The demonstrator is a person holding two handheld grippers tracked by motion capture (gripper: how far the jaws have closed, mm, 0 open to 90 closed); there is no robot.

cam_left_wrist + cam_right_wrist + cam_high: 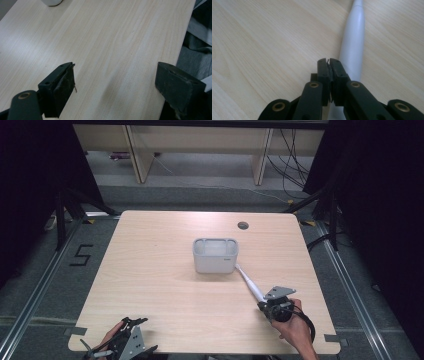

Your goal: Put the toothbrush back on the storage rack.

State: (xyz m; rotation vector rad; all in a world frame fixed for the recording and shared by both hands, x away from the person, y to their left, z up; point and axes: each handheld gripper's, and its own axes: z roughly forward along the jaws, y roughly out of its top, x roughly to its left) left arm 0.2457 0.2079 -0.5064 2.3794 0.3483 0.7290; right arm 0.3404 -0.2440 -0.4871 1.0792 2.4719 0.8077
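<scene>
- The counter is a pale wood-grain top with rounded corners and a small round cable hole near its far edge; it stands on a grey floor, between dark curtains at either side.
- A white, open-topped rectangular container sits a little beyond the middle of the counter, upright, and looks to be divided inside.
- A long, slim white wand-like object lies flat on the counter, slanting from just beside the container's near right corner down towards the right gripper; whether its far tip touches the container I cannot tell.
- The left gripper is held in a hand at the near left edge of the counter, its jaws spread wide apart over bare wood with nothing between them.
- The right gripper is held in a hand near the near right corner, its jaws pressed together with nothing between them, resting just above the thick near end of the white object, which passes under them.
</scene>
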